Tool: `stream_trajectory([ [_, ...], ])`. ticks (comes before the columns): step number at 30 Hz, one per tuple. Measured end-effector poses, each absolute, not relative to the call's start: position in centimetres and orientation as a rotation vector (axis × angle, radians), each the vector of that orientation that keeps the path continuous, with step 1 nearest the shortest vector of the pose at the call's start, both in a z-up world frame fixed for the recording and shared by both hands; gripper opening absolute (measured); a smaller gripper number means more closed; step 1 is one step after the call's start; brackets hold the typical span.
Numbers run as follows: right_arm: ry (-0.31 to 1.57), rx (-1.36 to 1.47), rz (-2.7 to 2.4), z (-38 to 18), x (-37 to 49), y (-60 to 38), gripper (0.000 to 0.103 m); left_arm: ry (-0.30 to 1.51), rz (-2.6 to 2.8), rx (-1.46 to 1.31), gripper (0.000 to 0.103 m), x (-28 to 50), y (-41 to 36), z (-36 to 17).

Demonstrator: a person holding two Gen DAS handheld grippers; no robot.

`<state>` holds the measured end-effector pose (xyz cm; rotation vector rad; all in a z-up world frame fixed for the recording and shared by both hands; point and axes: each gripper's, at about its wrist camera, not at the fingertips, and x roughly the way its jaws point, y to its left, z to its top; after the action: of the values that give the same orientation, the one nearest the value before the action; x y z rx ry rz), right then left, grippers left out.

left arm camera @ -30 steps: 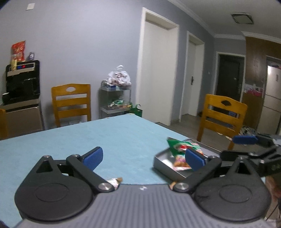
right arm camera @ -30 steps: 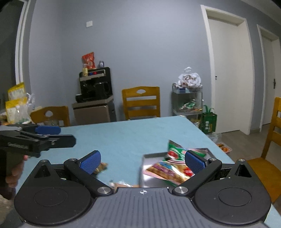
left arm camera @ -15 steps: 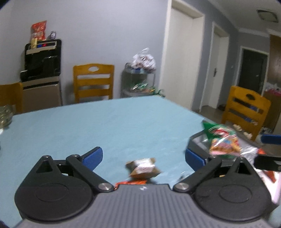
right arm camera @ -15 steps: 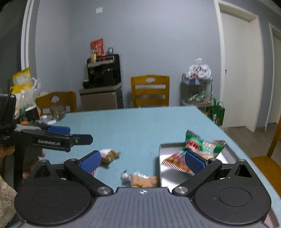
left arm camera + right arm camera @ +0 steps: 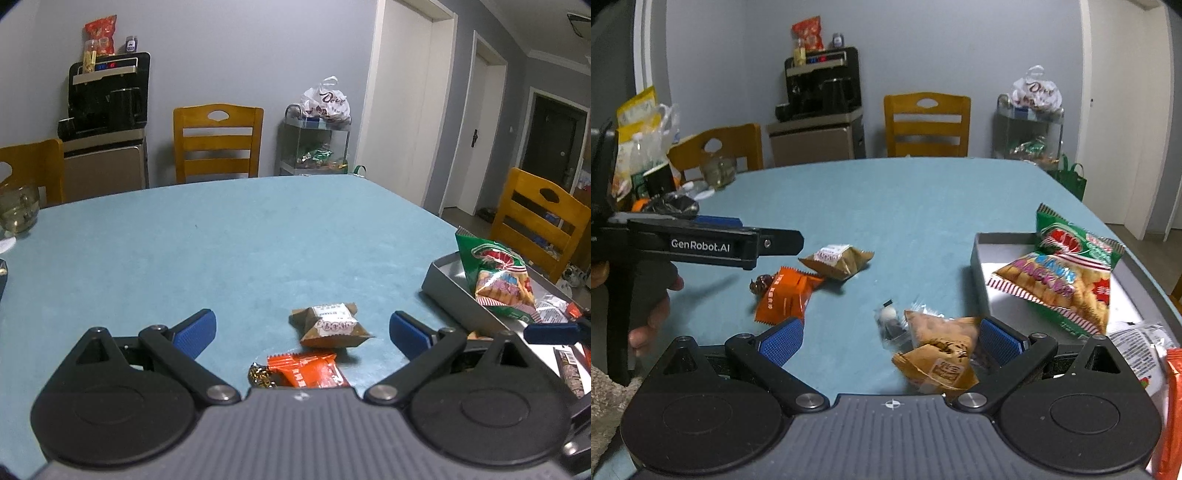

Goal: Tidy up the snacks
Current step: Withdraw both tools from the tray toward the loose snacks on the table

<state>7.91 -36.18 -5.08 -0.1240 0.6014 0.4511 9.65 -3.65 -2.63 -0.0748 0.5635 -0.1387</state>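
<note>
Grey tray (image 5: 979,258) at right edge of teal desk (image 5: 221,240), already holding green cracker bag (image 5: 1067,273) and small packets; judged the collection point. Loose on desk, left of tray: brown packet (image 5: 328,326), orange packet (image 5: 310,373), tan packet (image 5: 938,354).

Left tongs (image 5: 302,330) spread wide, empty, brown and orange packets between the fingers, untouched. Right tongs (image 5: 890,341) wide open, empty, tan packet against right pad; actual contact uncertain.

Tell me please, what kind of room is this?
Most likely a home dining room: wooden chairs stand around a table with a blue cloth, a water dispenser stands by the wall, and interior doors open off it.
</note>
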Motion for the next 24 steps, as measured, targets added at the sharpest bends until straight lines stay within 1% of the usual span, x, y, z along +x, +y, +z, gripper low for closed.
stream_trajectory([
  [12, 0.697, -0.129, 0.428, -6.9, 9.3, -36.5, 0.102, 0.575, -0.142, -0.076, 0.101, 9.8, -4.0, -3.1],
  [24, 0.703, -0.128, 0.443, -7.2, 9.3, -35.9, 0.103, 0.594, -0.104, -0.101, 0.101, 10.5, -3.5, -3.5],
])
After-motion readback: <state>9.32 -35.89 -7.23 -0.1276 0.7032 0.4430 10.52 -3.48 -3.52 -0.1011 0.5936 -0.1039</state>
